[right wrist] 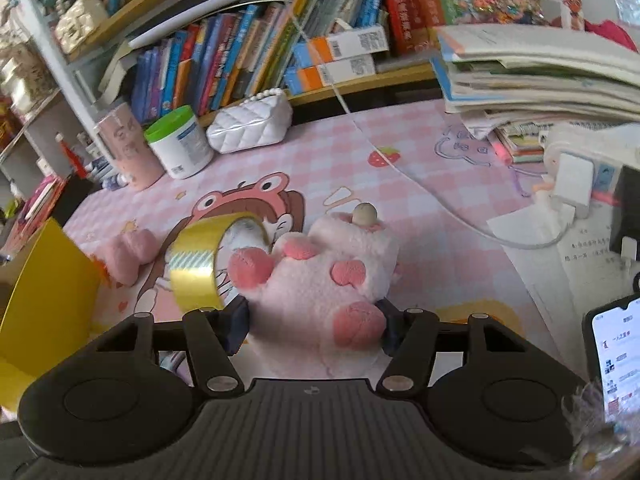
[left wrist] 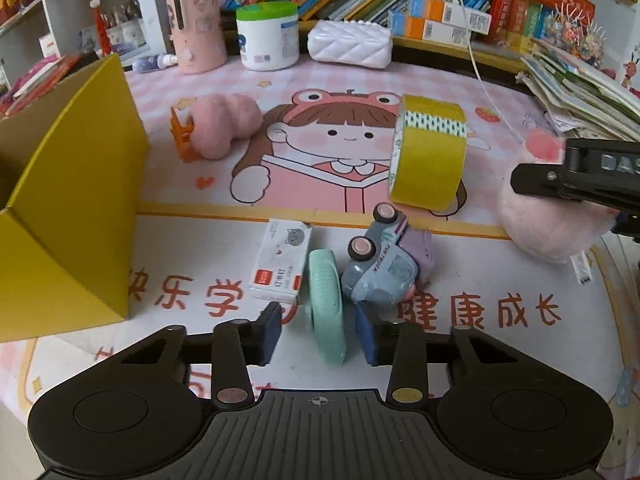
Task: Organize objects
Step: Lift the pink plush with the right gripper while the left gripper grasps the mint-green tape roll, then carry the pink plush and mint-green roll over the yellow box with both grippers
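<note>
Straddling a mint green ring (left wrist: 326,292) with the left gripper (left wrist: 320,334): jaws spread, a pad on either side, a gap showing between each pad and the ring. Standing on edge on the pink cartoon mat (left wrist: 320,76), that ring, touching a small white box (left wrist: 280,264) on one side and just beside a grey toy car (left wrist: 380,272) on the other. Lying tipped on its side, the car, wheels up, with something lilac under it. Beyond it, a yellow tape roll (left wrist: 428,152) on edge. Off to the left, an open yellow cardboard box (left wrist: 72,184); near it a pink fluffy piece (left wrist: 224,124) touching an orange clip (left wrist: 182,136).

Pinching a pink plush toy (right wrist: 320,276) in the right gripper (right wrist: 314,326), both pads pressed into the fur, paw pads facing the camera, tape roll just beside it. Whether lifted or resting on the mat, cannot tell.

At the back edge of the mat: a pink cup (left wrist: 198,26), a green-lidded tub (left wrist: 267,36), a white quilted purse (left wrist: 350,44). Lit phone (right wrist: 616,356) at far right.
</note>
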The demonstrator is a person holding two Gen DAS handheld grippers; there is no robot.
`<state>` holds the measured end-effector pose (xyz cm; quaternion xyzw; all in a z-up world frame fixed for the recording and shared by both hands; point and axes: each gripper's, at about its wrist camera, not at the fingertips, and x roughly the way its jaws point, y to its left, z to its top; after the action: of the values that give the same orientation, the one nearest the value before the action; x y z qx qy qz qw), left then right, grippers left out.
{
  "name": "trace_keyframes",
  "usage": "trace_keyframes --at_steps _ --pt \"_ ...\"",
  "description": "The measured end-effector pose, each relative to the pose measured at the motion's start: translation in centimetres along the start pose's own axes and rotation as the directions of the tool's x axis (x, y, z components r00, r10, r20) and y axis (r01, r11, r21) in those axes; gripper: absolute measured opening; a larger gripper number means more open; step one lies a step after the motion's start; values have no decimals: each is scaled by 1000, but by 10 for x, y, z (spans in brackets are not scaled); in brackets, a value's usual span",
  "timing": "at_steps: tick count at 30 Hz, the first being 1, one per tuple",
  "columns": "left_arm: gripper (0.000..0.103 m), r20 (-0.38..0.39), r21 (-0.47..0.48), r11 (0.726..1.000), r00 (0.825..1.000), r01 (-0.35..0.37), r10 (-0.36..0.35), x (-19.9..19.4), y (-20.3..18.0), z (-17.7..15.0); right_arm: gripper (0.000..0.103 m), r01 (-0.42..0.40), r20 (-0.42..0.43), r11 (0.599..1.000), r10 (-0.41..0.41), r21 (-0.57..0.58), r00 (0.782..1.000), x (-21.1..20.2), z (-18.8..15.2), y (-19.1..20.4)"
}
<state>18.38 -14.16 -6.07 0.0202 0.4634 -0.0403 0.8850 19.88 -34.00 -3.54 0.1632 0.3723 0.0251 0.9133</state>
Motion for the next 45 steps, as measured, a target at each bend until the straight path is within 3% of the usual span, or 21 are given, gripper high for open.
trace_keyframes --at_steps 2,6,8,15,19,37,45 --pt "33 -14 -22 1000 1000 0 -1 4 0 2 59 -8 -3 1000 8 -23 1000 -5 -2 3" --pt "18 -12 -18 1000 1000 -2 1 6 -3 3 59 -12 -5 997 12 -70 1000 -11 -5 11" --pt "17 -11 -43 999 1000 22 -23 4 1 3 59 -8 -4 996 7 -84 1000 -13 -6 14" --pt "17 162 -116 987 983 109 -90 -39 19 7 59 15 30 994 -12 -106 999 -25 -11 26" --pt "17 215 -114 986 972 120 -94 -58 29 3 59 17 37 993 -13 -118 999 -34 -17 39" --pt "17 279 -212 975 960 65 -3 -125 139 -62 59 -41 20 963 48 -267 999 -74 -89 156" --pt "17 272 -282 959 960 22 58 -155 193 -100 59 -104 -38 934 97 -343 995 -90 -135 215"
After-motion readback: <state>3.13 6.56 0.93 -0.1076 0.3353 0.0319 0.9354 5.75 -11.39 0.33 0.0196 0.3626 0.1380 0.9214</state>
